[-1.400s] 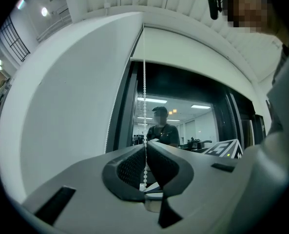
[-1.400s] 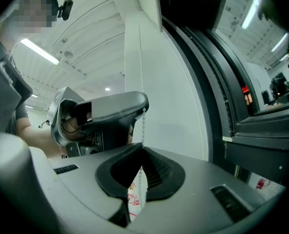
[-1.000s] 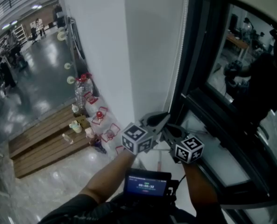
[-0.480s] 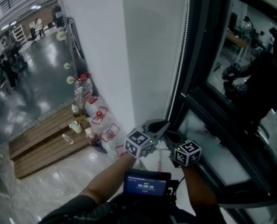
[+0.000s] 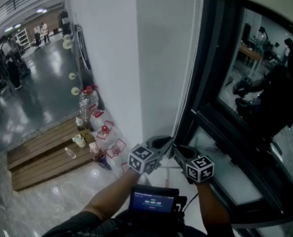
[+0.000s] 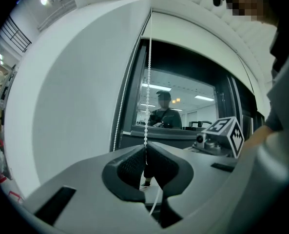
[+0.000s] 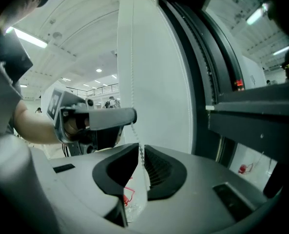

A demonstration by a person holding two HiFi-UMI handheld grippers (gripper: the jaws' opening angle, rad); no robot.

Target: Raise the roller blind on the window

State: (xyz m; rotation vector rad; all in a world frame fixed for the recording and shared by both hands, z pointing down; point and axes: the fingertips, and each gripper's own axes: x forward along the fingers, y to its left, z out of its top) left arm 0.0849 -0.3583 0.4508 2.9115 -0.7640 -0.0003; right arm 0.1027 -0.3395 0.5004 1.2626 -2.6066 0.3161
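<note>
My forearms run off the bottom edge of the head view, and past my fingers the bead chain (image 6: 148, 82) drops out of sight, so I cannot tell where its loop ends. Of the roller blind (image 6: 193, 38) I make out only a pale band across the top of the window (image 5: 245, 107), and its roll above is cut off. The dark glass gives back a dim reflection of a person and little else. The chain is thin, white and beaded. It hangs straight down along the dark window frame, just beside the white wall (image 5: 136, 58). The fingers of my left gripper (image 6: 145, 152) are pressed together on it, and the beads rise taut from the pinch. My right gripper (image 7: 140, 155) sits just below on the same strand. Its fingers have just been opening and now stand narrowly spread, with the chain slack between the ribbed pads and not squeezed. Against a second ago, both grippers sit a little lower in the head view, close together as they were then.
</note>
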